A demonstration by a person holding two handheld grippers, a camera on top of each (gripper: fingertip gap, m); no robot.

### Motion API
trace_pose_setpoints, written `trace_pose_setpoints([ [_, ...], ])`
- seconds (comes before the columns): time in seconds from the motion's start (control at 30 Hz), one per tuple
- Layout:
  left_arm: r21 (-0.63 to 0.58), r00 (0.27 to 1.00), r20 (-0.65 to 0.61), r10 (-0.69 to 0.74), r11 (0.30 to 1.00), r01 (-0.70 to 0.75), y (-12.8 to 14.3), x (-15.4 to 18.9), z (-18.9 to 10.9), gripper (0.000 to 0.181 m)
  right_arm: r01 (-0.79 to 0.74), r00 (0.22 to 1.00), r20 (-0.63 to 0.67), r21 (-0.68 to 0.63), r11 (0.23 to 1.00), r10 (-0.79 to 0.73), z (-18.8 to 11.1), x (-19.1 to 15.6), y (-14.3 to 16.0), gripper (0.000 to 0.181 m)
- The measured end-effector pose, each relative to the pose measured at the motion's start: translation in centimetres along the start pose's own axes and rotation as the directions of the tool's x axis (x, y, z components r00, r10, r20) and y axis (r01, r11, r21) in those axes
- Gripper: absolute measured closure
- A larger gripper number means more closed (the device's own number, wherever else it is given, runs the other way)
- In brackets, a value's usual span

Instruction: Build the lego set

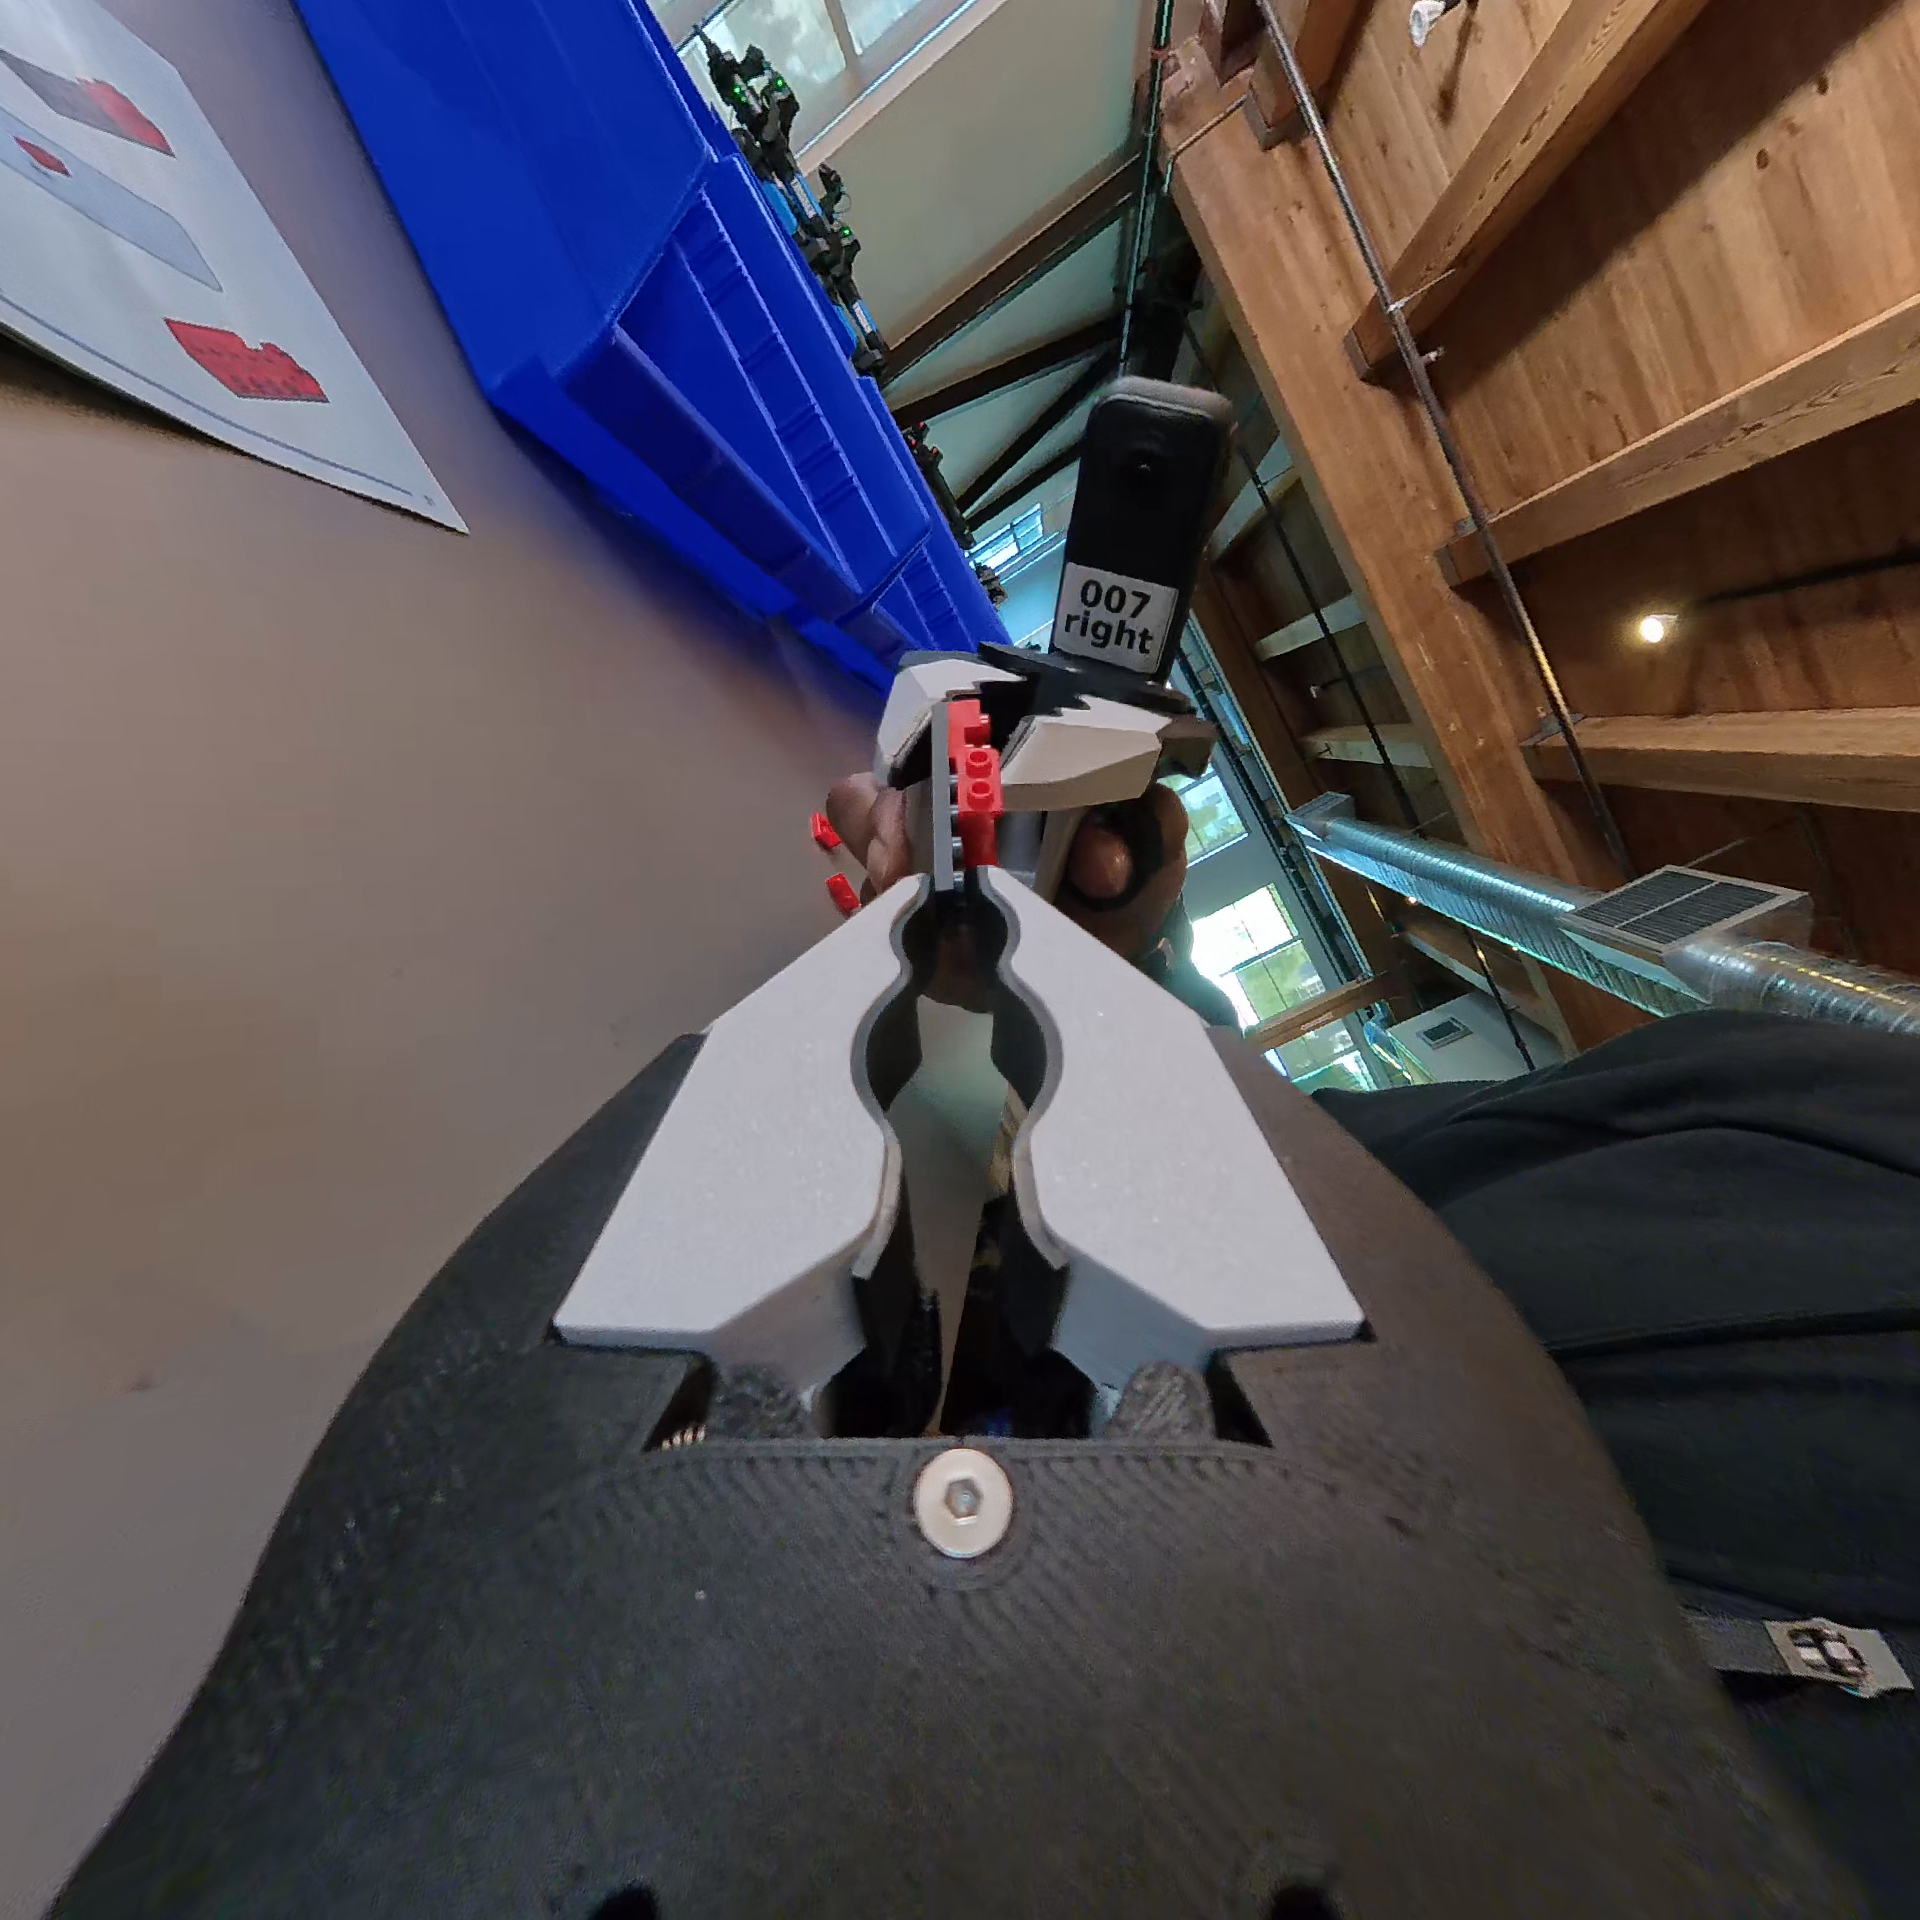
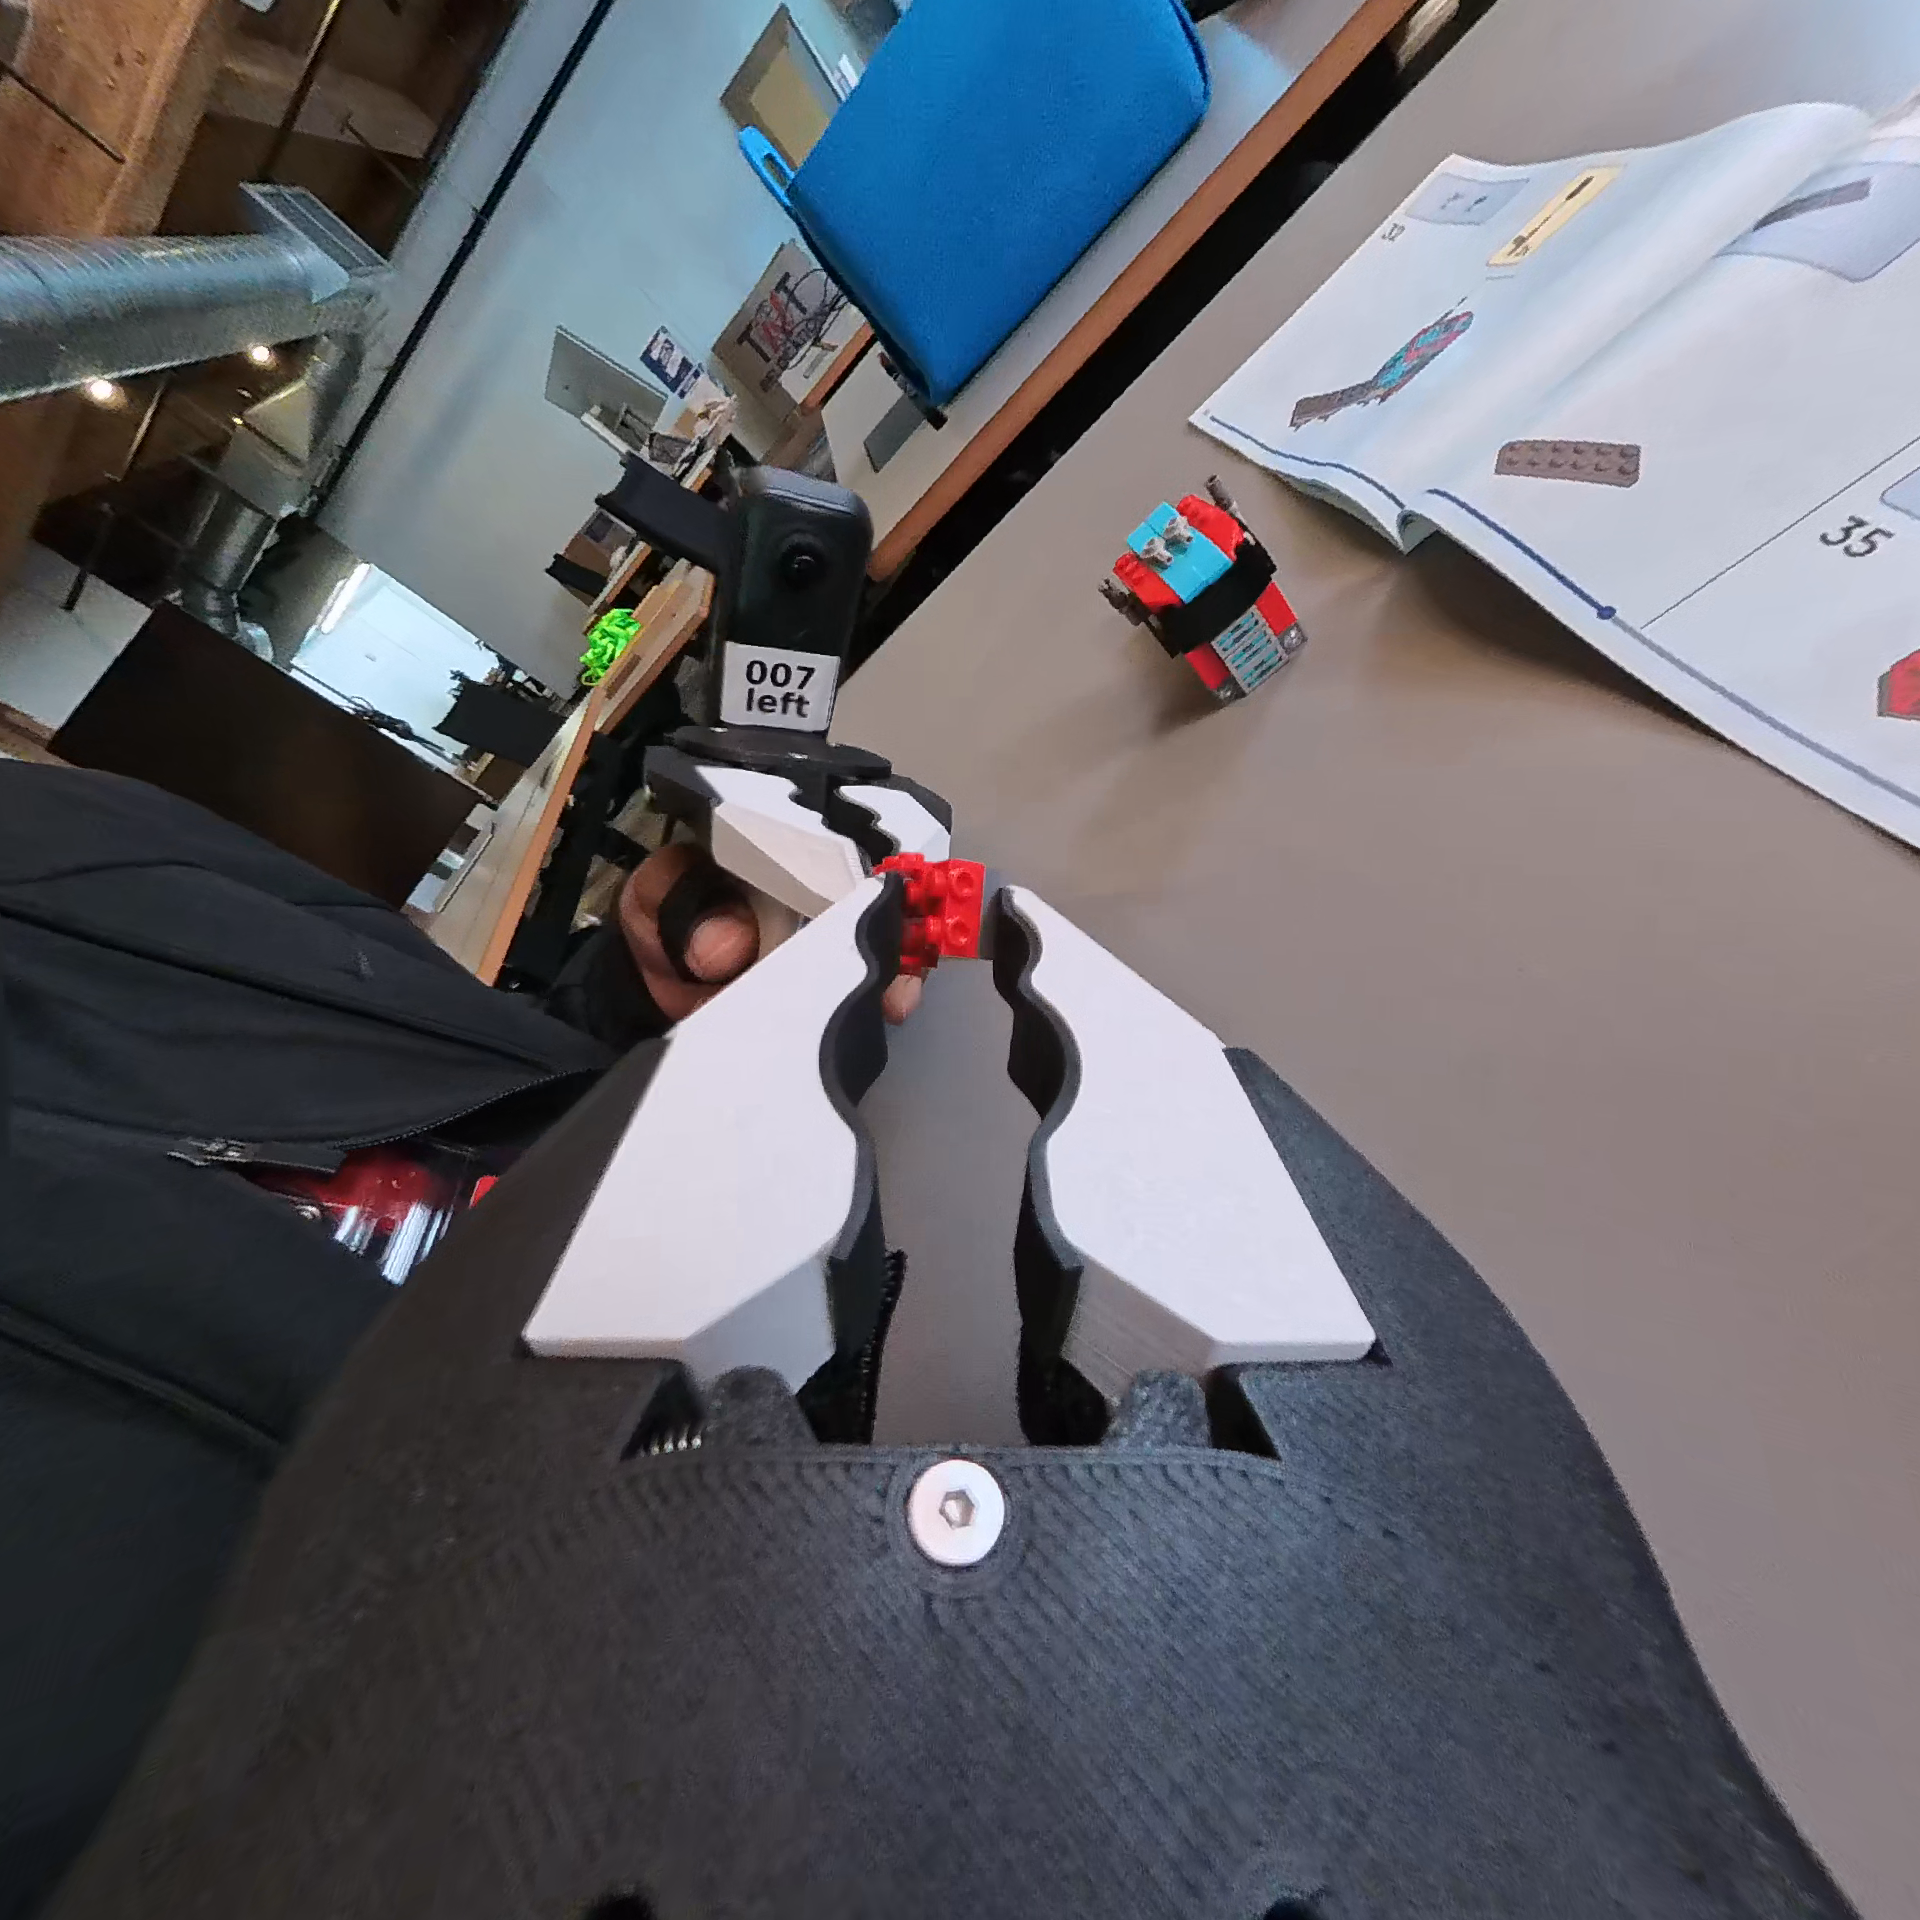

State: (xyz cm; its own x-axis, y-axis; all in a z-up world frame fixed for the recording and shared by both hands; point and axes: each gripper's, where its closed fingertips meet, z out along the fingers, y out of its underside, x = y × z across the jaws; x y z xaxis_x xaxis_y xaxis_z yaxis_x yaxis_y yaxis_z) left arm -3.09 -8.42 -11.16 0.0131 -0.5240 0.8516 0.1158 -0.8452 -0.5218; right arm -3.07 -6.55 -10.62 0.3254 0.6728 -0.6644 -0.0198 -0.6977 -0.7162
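Observation:
A small assembly, a thin grey plate [image 1: 943, 805] with red bricks [image 1: 978, 779] on one face, is held in the air between both grippers. My left gripper [image 1: 958, 885] is shut on the plate's near end. It also shows in the right wrist view [image 2: 868, 844]. My right gripper [image 2: 943, 896] closes around the red bricks [image 2: 940, 914] from the opposite end, its jaws narrowly apart with the bricks filling the gap. It shows in the left wrist view [image 1: 977, 717] facing mine.
Two loose red pieces [image 1: 831, 857] lie on the brown table [image 1: 416, 831]. Blue bins [image 1: 675, 312] line its far side. An open instruction booklet [image 2: 1662, 416] and a built red-and-teal model [image 2: 1205, 603] lie on the table. A person's dark jacket [image 2: 260, 987] is close. The tips of both grippers are at nearly the same place.

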Motion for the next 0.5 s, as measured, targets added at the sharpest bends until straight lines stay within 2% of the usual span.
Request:
trace_pose_setpoints([
  [0.2,0.036,0.999,-0.037,-0.021,0.999,0.022,-0.6,0.3,-0.2,0.163,0.060,0.997,-0.045,0.045,0.997,-0.058,0.2,-0.7,-0.8,0.170],
  [0.5,0.115,0.996,-0.089,0.015,0.993,-0.005,-1.8,1.1,-0.6,0.166,0.057,0.998,-0.018,0.110,0.992,-0.056,0.3,-1.6,-1.7,0.170],
])
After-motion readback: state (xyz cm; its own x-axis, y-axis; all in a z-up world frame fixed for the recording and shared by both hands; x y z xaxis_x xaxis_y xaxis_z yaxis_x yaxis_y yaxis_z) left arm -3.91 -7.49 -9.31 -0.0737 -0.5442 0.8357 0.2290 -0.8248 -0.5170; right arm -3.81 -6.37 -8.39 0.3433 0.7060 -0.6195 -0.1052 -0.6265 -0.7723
